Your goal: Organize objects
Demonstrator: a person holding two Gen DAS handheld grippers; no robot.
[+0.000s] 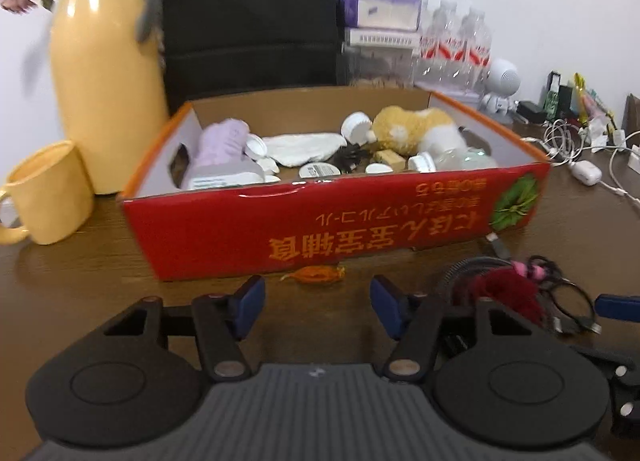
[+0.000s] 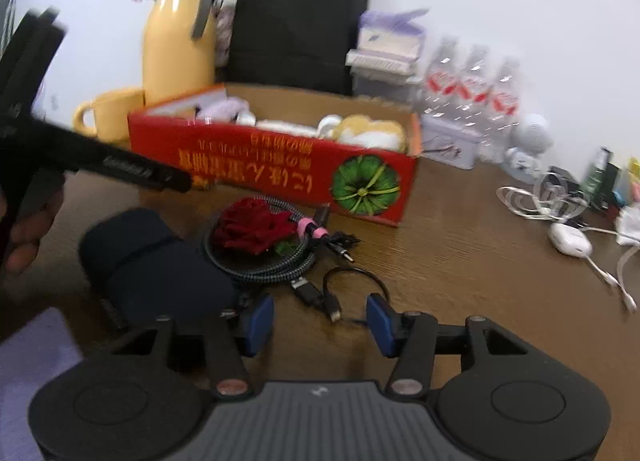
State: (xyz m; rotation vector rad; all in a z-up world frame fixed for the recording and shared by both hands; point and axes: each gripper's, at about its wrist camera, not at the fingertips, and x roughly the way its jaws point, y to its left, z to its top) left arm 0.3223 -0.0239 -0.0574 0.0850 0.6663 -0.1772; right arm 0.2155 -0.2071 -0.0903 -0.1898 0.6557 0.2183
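Red box [image 1: 320,217] mid-table, filled with small items. Wrapped candy [image 1: 316,273] at its near wall. Left gripper [image 1: 318,307] and right gripper [image 2: 320,325]: jaws apart, empty.

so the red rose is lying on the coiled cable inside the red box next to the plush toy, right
Not quite. The red rose does lie on the coiled cable, but both sit on the wooden table in front of the red box, not inside it. The plush toy is in the box. The right wrist view shows this.
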